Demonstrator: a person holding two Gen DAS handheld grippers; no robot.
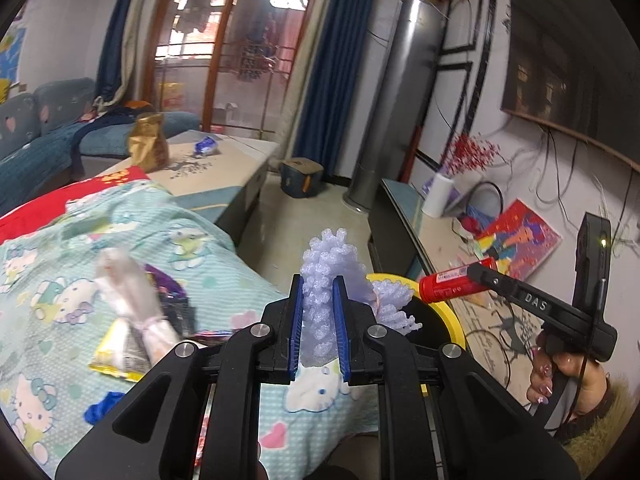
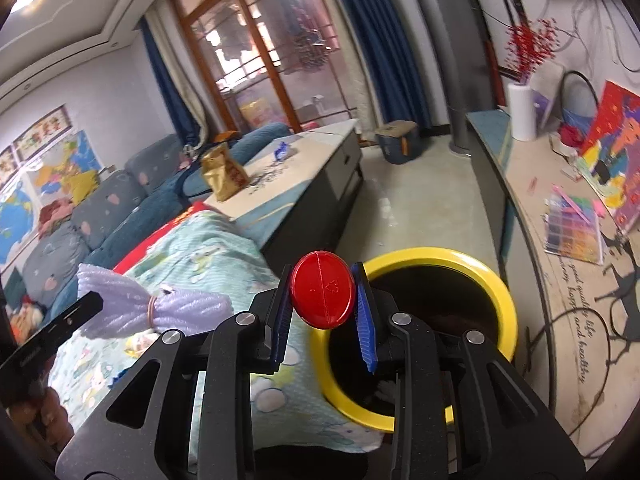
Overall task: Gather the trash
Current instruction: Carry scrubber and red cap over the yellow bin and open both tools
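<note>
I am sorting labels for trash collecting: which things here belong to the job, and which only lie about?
Job:
lilac foam net bundle in left gripper
red plastic tube in right gripper
yellow-rimmed round bin
crumpled wrappers on cartoon-print blanket

Lying about:
gold paper bag
white paper roll
red berry sprigs

Blurred beyond telling on the bed cover [image 1: 132, 220]: a pale plastic bag [image 1: 128, 296] lying over a dark purple wrapper [image 1: 170, 296]. Cut off by the black frame of the left hand-held gripper [image 1: 318, 320]: a yellow packet [image 1: 116, 354] and a blue scrap [image 1: 100, 406] near the cover's lower edge. Lower half of the purple foam net [image 1: 324, 280] squeezed out of sight between the blue pads [image 1: 297, 320]. Only a yellow sliver of the bin [image 1: 456, 320] visible past foam and red tube [image 1: 452, 286]. Tube seen end-on from the right wrist, length hidden behind its cap [image 2: 322, 290]. Bin [image 2: 424, 254] bottom dark, contents unreadable. Label print on the tube too small to read.
</note>
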